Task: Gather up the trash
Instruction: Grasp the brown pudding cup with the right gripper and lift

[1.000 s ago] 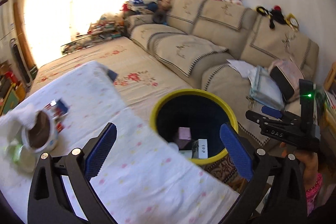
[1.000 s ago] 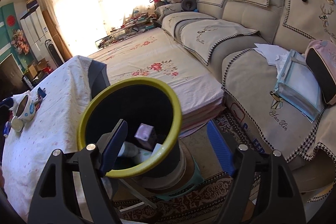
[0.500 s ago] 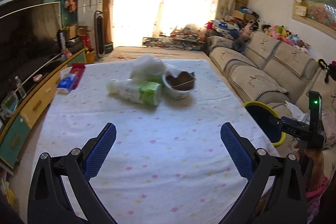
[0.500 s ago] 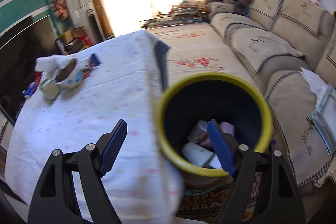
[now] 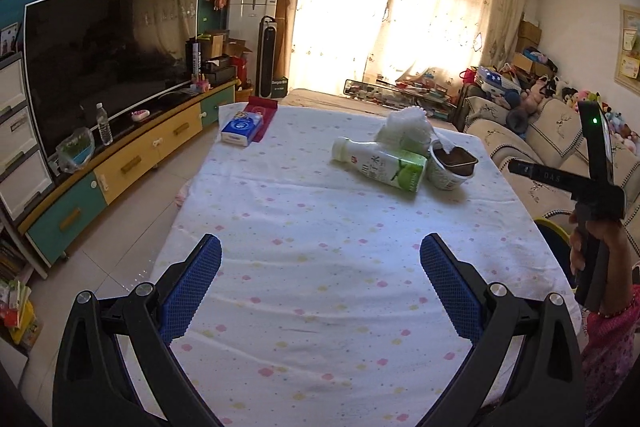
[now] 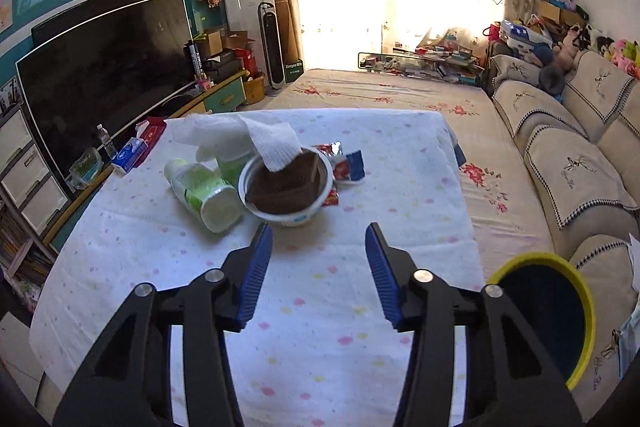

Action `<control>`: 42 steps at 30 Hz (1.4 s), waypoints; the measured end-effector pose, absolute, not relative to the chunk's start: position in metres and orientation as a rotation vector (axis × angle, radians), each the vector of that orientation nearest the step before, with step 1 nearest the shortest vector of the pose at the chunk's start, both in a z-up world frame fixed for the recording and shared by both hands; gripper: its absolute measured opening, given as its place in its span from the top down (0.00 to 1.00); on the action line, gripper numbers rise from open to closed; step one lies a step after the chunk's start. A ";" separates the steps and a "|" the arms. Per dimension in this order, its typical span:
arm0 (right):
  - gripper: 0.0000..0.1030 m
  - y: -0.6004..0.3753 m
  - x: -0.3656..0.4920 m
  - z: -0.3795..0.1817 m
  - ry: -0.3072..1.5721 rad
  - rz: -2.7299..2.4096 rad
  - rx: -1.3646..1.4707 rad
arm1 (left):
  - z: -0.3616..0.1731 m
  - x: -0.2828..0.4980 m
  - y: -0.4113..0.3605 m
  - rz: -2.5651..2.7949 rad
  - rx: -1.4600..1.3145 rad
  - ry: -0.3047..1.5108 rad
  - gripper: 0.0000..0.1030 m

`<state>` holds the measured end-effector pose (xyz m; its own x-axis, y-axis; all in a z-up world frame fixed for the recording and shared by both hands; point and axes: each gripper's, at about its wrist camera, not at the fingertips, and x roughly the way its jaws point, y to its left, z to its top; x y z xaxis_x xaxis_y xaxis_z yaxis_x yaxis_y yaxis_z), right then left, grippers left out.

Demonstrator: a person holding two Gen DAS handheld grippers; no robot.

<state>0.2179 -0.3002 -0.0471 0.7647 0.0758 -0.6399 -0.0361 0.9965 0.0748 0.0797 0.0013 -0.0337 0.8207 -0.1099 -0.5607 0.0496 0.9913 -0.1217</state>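
Trash lies on the table: a green-and-white bottle (image 5: 380,167) (image 6: 204,193) on its side, a white bowl (image 5: 452,167) (image 6: 286,187) with dark contents, a crumpled white tissue (image 5: 406,127) (image 6: 256,135) and a red wrapper (image 6: 340,163) behind the bowl. The yellow-rimmed bin (image 6: 548,315) (image 5: 554,227) stands off the table's right side. My left gripper (image 5: 320,279) is open and empty over the near table. My right gripper (image 6: 318,263) is open and empty, just short of the bowl.
The table (image 5: 320,247) has a white dotted cloth. A blue tissue pack (image 5: 242,129) and a red box (image 5: 262,107) lie at its far left. A TV (image 5: 108,59) and cabinet stand left; a sofa (image 6: 568,155) and a low bed (image 6: 380,95) are right.
Both grippers have swung left from over the bin to face the table. The right gripper has come close to the bowl. Both stay open and empty.
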 end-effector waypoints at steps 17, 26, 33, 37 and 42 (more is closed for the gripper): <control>0.77 -0.279 0.312 -0.073 0.859 0.001 0.032 | -0.054 0.097 0.023 -0.036 -0.148 0.645 0.05; 0.95 -0.276 0.326 -0.082 0.887 -0.007 0.034 | -0.065 0.105 0.032 -0.016 -0.176 0.665 0.05; 0.95 -0.276 0.304 -0.061 0.825 0.024 0.061 | -0.068 0.105 0.032 -0.016 -0.180 0.670 0.05; 0.95 -0.281 0.281 -0.042 0.772 0.047 0.085 | -0.067 0.103 0.031 -0.016 -0.176 0.663 0.05; 0.95 -0.294 0.244 -0.022 0.704 0.066 0.124 | -0.062 0.098 0.027 -0.022 -0.169 0.649 0.05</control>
